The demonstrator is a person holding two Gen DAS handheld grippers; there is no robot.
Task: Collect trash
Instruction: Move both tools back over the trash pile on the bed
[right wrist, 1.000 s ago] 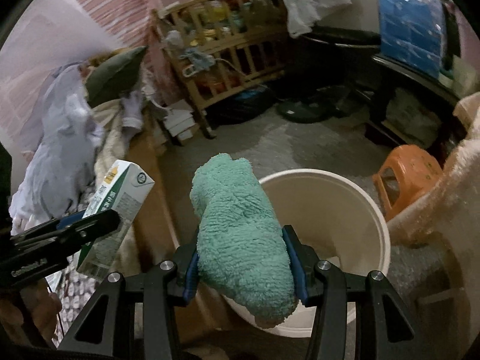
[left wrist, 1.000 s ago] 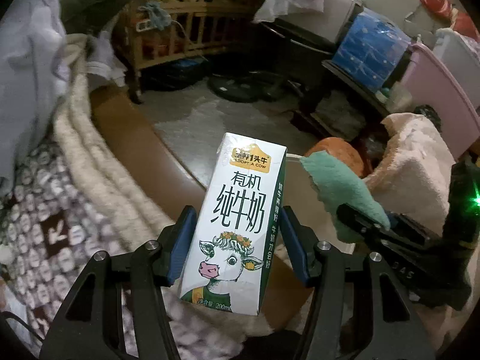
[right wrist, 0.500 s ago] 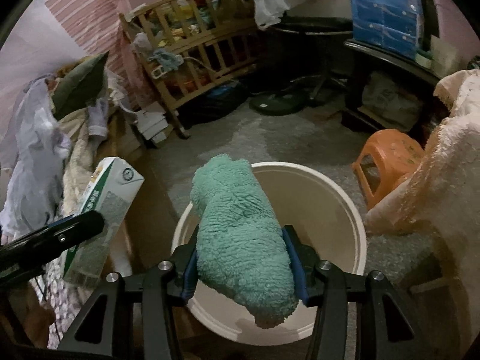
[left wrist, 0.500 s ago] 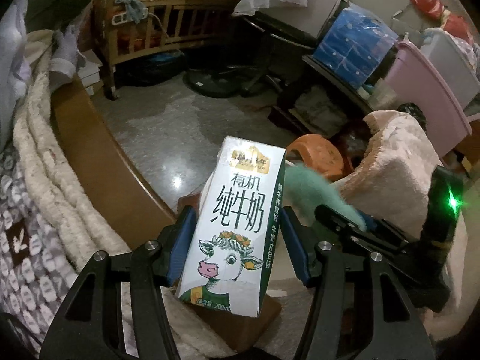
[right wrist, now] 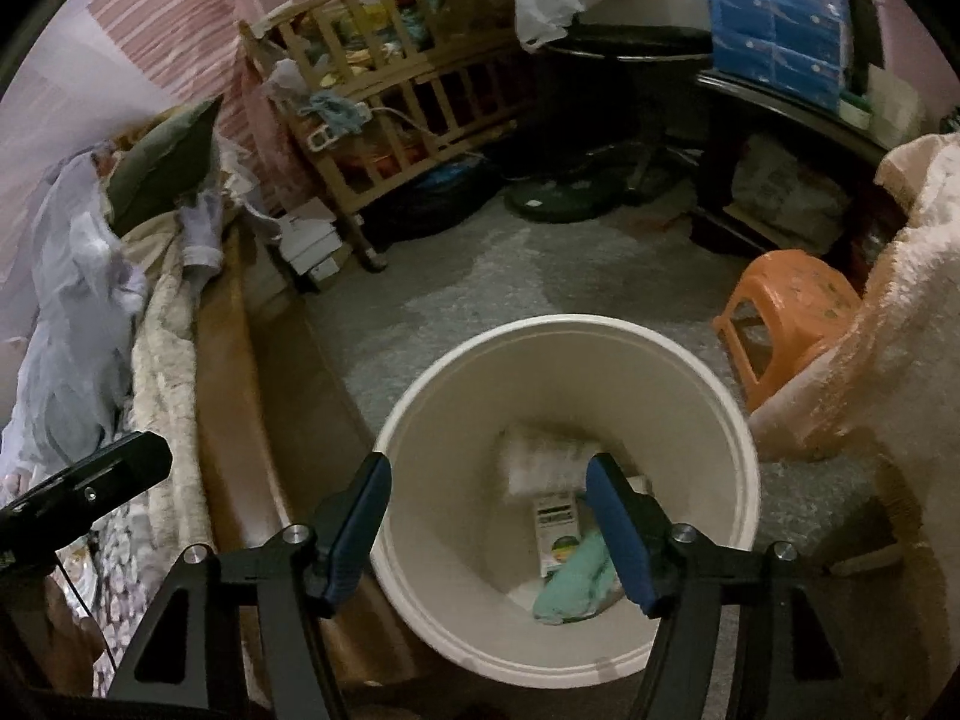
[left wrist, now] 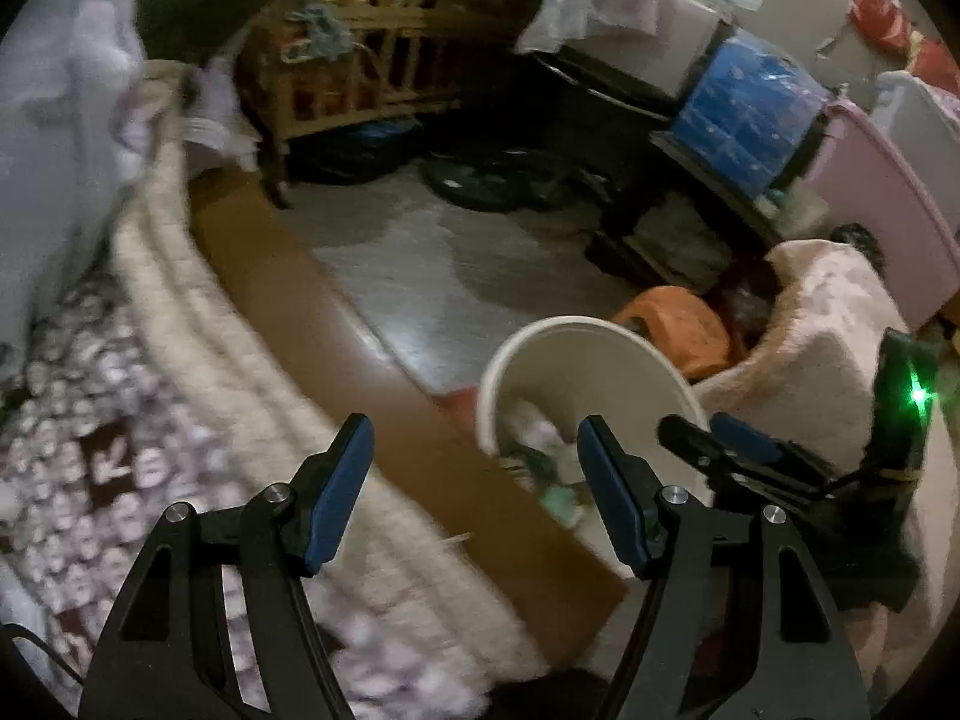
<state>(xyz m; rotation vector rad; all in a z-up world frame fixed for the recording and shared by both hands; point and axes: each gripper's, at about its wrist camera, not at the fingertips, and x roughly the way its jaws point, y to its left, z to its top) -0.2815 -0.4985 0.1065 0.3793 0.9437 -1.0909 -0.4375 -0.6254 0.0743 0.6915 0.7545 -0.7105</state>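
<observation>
A white round bin (right wrist: 690,372) stands on the floor beside the bed; it also shows in the left wrist view (left wrist: 600,333). Inside it lie a milk carton (right wrist: 555,525), a green fuzzy cloth (right wrist: 576,585) and a blurred white item (right wrist: 540,459). My right gripper (right wrist: 486,522) is open and empty, right above the bin's mouth. My left gripper (left wrist: 474,480) is open and empty, over the bed's brown edge just left of the bin. The right gripper's fingers (left wrist: 738,450) show in the left wrist view.
A bed with cream blanket (left wrist: 198,324) and brown wooden edge (left wrist: 336,324) lies left. An orange stool (right wrist: 786,312) stands right of the bin, a fuzzy pink blanket (right wrist: 900,324) beyond it. A wooden crib (right wrist: 396,84), fan base (right wrist: 558,198) and blue packs (right wrist: 774,12) stand at the back.
Both grippers have opened. The milk carton left my left gripper and the green cloth left my right gripper; both now lie in the bin.
</observation>
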